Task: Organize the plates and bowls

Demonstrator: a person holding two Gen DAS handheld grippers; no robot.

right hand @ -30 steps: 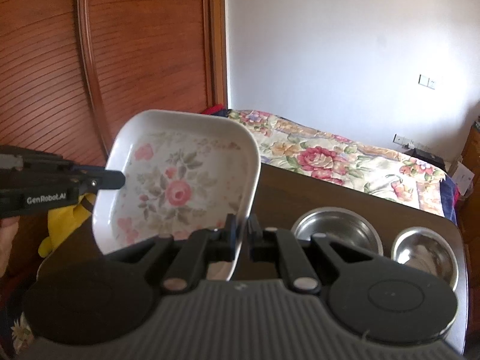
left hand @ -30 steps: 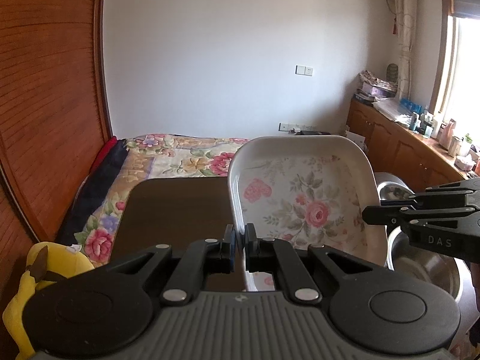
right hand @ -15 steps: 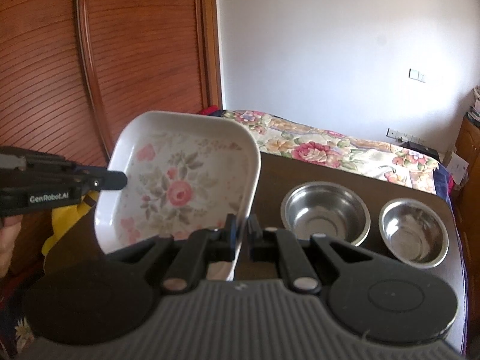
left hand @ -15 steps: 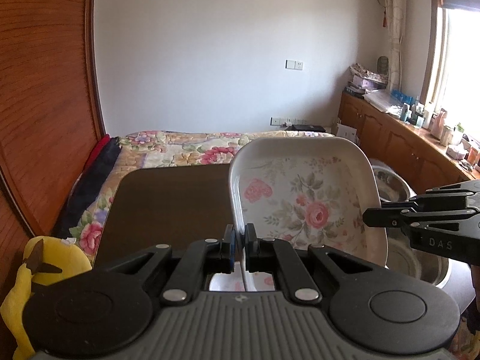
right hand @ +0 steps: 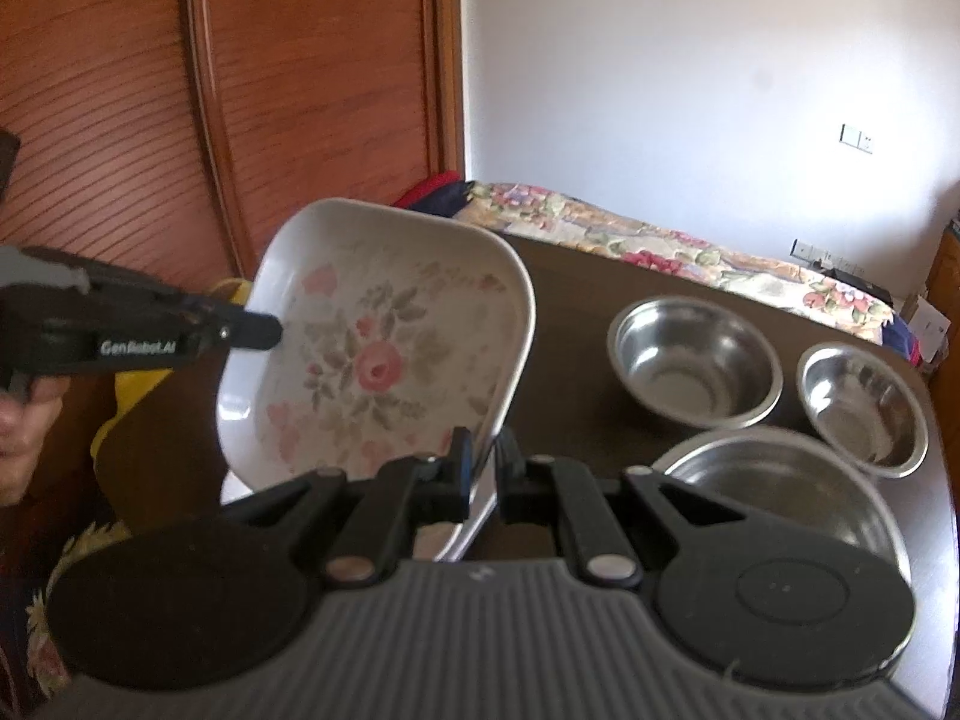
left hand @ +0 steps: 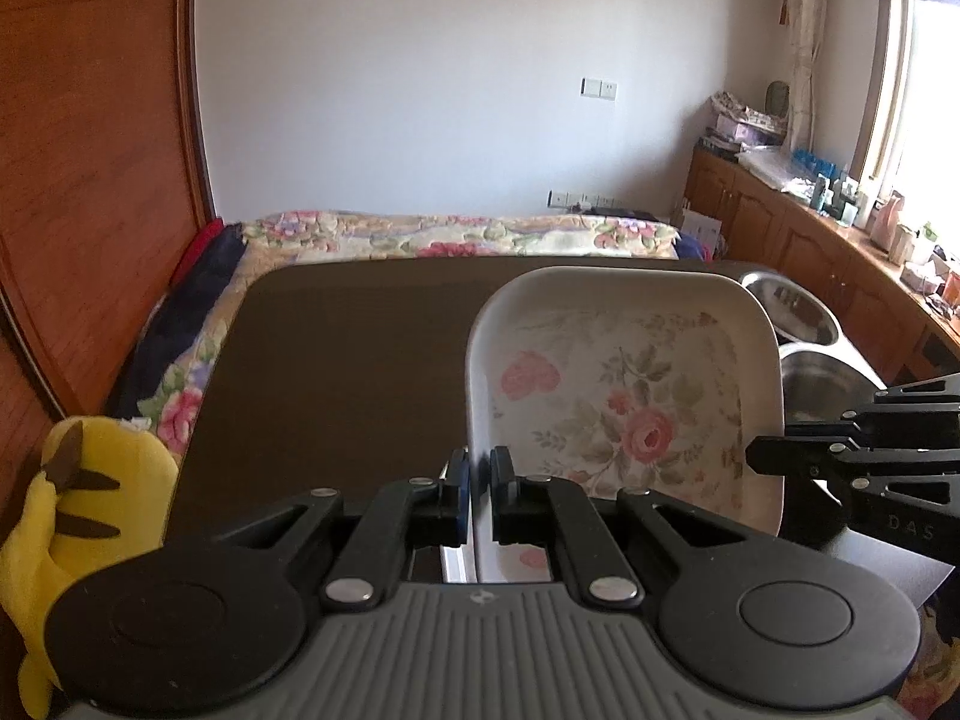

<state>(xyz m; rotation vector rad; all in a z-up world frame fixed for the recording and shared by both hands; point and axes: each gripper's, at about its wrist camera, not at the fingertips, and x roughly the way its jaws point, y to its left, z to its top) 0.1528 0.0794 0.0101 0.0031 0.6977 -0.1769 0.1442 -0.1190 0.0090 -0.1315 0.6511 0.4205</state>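
A white square plate point(left hand: 624, 396) with pink roses hangs tilted over the dark table point(left hand: 336, 372). My left gripper point(left hand: 478, 480) is shut on its left rim. The same plate point(right hand: 384, 348) shows in the right wrist view, where my right gripper point(right hand: 483, 468) is shut on its right rim. Each gripper also shows in the other's view: the right gripper point(left hand: 780, 456) at the plate's right edge, the left gripper point(right hand: 264, 330) at its left edge. Three steel bowls point(right hand: 696, 360) point(right hand: 864, 408) point(right hand: 780, 492) stand on the table to the right. A white edge point(left hand: 456, 558) shows under the held plate.
A yellow plush toy point(left hand: 78, 510) sits off the table's left edge. A bed with a floral cover point(left hand: 420, 234) lies beyond the table. A wooden wardrobe point(right hand: 270, 90) stands on the left, a low cabinet point(left hand: 810, 252) on the right. A person's hand point(right hand: 18, 420) holds the left gripper.
Both grippers have sunk toward the table with the plate held between them. More of the table shows, and a third bowl has come into the right wrist view.
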